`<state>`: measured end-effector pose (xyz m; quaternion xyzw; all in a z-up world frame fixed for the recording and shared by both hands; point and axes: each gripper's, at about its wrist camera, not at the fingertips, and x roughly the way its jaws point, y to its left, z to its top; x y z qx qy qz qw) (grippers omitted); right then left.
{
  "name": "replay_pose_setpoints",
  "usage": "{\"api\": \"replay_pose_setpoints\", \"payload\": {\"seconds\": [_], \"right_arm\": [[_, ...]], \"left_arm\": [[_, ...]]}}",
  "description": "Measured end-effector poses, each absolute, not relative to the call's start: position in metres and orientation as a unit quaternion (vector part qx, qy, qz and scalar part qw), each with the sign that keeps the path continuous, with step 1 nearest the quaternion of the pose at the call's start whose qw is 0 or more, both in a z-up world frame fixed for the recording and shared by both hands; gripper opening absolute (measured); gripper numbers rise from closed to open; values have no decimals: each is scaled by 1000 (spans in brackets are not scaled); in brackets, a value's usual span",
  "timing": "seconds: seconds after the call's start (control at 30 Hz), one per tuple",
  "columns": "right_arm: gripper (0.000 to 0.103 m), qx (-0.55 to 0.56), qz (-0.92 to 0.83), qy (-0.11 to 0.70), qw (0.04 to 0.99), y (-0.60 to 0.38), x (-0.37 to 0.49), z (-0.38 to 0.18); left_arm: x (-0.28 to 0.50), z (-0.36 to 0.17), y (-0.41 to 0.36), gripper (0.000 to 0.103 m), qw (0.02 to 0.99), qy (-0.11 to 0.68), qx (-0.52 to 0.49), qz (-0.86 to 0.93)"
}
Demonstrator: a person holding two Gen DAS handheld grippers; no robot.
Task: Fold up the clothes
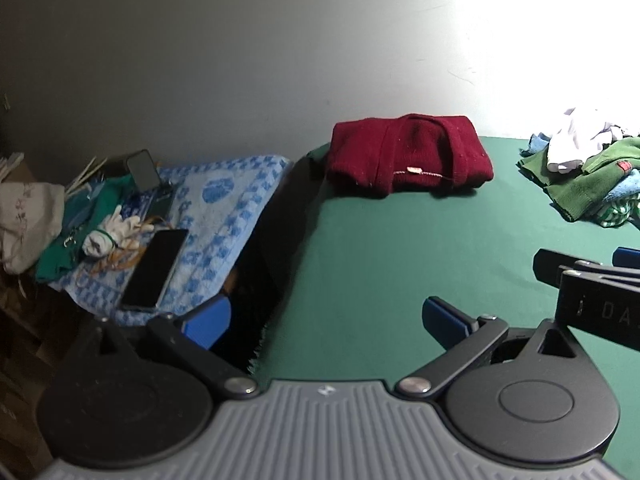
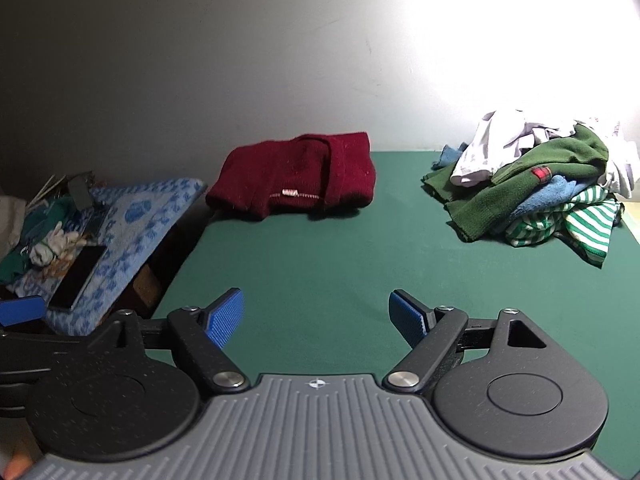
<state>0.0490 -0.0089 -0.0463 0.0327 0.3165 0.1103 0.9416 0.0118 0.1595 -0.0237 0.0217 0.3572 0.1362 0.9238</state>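
Note:
A folded dark red sweater [image 1: 408,156] [image 2: 296,176] lies at the far side of the green table [image 1: 380,260] [image 2: 320,248], against the wall. A heap of unfolded clothes [image 1: 592,172] [image 2: 536,184], green, white, blue and striped, sits at the far right. My left gripper [image 1: 326,316] is open with nothing between its blue pads, hovering over the table's left edge. My right gripper [image 2: 316,312] is open too, empty, above the near middle of the table. The right gripper's black body [image 1: 592,280] shows at the right of the left wrist view.
Left of the table stands a lower surface with a blue patterned towel [image 1: 224,216] [image 2: 132,224], a black phone [image 1: 156,268] [image 2: 78,276], white gloves [image 1: 112,232] and green cloth. A dark gap [image 1: 272,248] separates it from the table. A grey wall [image 1: 280,60] backs everything.

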Motion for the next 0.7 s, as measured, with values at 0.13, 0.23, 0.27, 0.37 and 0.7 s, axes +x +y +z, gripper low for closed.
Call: {"api": "replay_pose_setpoints", "payload": {"seconds": [0.13,0.23,0.27,0.37,0.7], "right_arm": [[82,41,96,320,942,0,47,-48],[82,39,90,318,943,7,48,-47],[82,35,90,319,943,10,49,-47],[82,20,92,316,944,18,53,-43],[82,1,91,326,941,32,73,-48]], "left_arm": [[14,-26,166,102,924,363,20,119],[16,-28,170,102,924,364,21,117],[17,-28,172,102,924,365,15,115],[22,-27,178,102,923,366,2,114],[41,-31,193,102,920,371,8,126]]}}
